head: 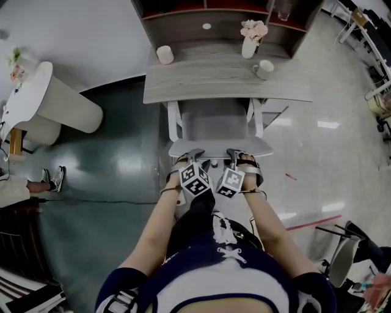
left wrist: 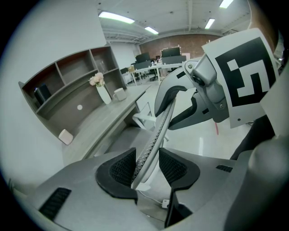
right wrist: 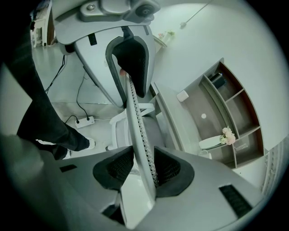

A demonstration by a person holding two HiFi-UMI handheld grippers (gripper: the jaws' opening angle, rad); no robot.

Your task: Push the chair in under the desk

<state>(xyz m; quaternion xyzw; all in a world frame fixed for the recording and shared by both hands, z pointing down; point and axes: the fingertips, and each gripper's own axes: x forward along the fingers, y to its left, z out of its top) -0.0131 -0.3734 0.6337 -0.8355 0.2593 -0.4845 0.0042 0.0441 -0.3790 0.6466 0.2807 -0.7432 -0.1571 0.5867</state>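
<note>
The light grey chair (head: 214, 125) stands with its seat partly under the grey wooden desk (head: 226, 85). Its thin mesh backrest (head: 220, 147) faces me. Both grippers straddle the backrest's top edge side by side. In the left gripper view the backrest (left wrist: 156, 135) runs between the jaws of my left gripper (left wrist: 147, 164), leaning on one pad with a gap at the other. My right gripper (right wrist: 143, 167) holds the backrest edge (right wrist: 135, 117) between wide jaws in the same way. In the head view the left gripper (head: 195, 156) sits left of the right gripper (head: 242, 156).
On the desk stand a white mug (head: 264, 69), a vase of flowers (head: 250, 40) and a white cup (head: 165, 55), with shelves (head: 183, 9) behind. A round white table (head: 36, 98) and a person's feet (head: 55, 178) are at the left. A power strip (right wrist: 84, 121) lies on the floor.
</note>
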